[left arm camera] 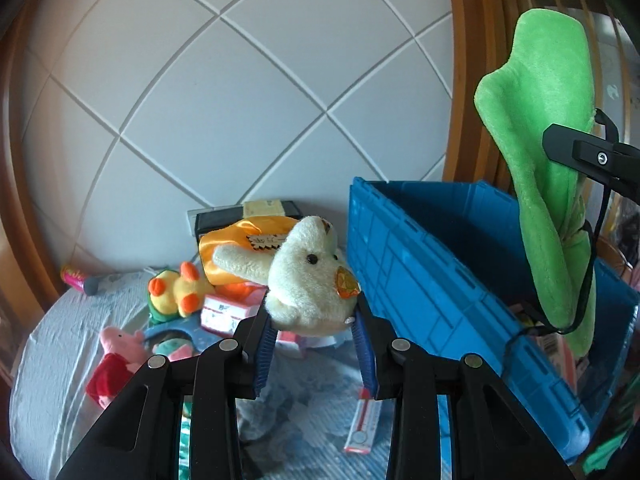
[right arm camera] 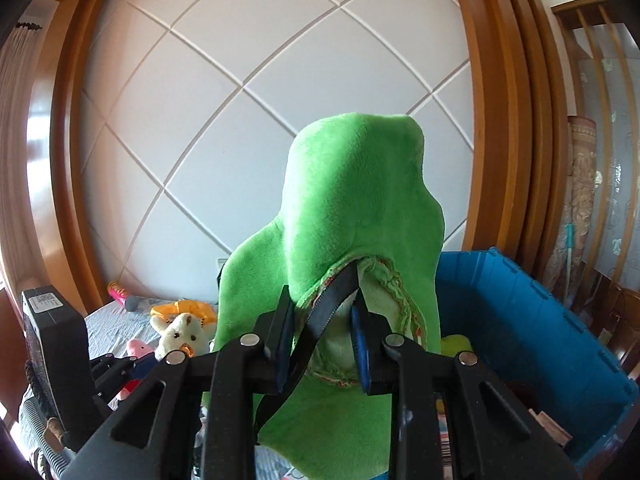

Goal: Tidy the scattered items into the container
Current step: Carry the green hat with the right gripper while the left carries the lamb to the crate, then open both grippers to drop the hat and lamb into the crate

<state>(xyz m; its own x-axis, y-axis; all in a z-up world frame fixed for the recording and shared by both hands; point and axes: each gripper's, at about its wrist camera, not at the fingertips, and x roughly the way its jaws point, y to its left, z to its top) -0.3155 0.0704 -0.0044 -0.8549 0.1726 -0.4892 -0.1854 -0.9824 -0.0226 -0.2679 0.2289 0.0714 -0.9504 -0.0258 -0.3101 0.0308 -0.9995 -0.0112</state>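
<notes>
Left tool clamped on cream plush duck; right tool clamped on green plush piece, both held aloft, likely to clear blue plastic crate rim.

I see both views bright with daylight coming from the right of the fingers, lighting the fuzzy green plush cloth on that side and leaving its left fold shaded. The white diamond-panelled wall bows strongly under fisheye distortion, corners go black, and the black finger frames nearest me stay dark and soft.
</notes>
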